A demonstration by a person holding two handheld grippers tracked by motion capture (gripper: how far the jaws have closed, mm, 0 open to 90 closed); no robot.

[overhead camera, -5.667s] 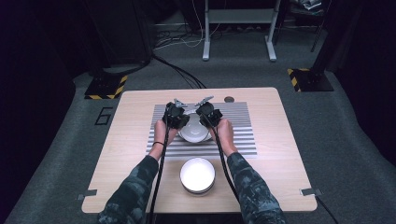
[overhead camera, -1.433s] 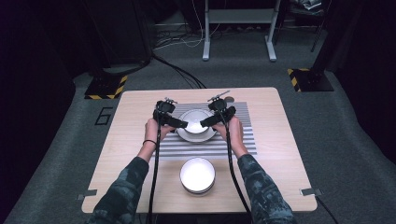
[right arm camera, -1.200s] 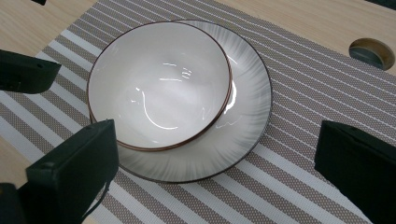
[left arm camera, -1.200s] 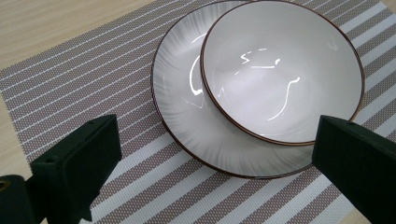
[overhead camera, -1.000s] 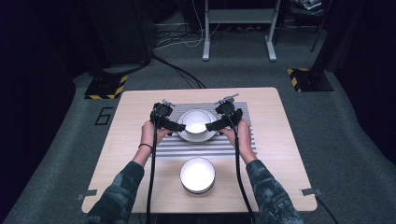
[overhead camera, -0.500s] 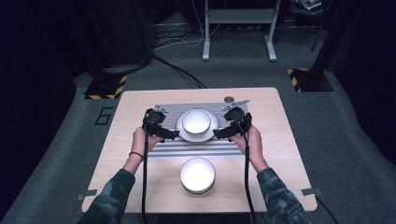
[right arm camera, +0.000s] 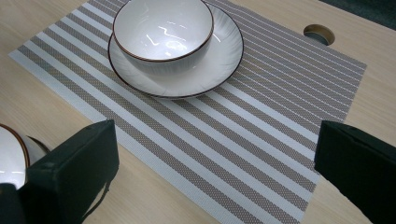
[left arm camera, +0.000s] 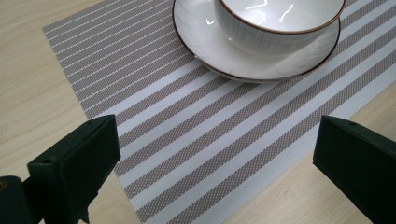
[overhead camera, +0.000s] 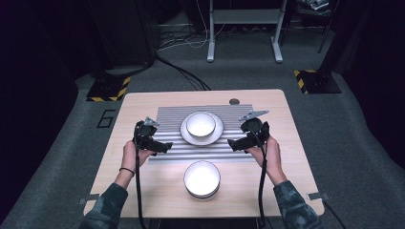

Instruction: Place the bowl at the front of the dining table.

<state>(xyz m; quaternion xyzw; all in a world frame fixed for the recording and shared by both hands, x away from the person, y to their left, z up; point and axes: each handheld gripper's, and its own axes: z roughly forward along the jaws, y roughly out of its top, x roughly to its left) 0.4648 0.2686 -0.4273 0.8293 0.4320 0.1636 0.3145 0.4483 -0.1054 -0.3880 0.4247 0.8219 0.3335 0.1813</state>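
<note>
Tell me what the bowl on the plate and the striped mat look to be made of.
Bowl: likely glazed ceramic, glossy white with sharp highlights, fine ribbing and a brown rim. Mat: probably woven vinyl or fabric, matte, with visible mesh weave in its taupe stripes.

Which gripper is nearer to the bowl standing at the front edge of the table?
Left gripper, slightly: it is up-left of the front bowl; the right gripper is up-right.

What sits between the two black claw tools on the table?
In the high view, a white bowl on a plate, on the striped mat, lies between the left gripper and the right gripper.
</note>
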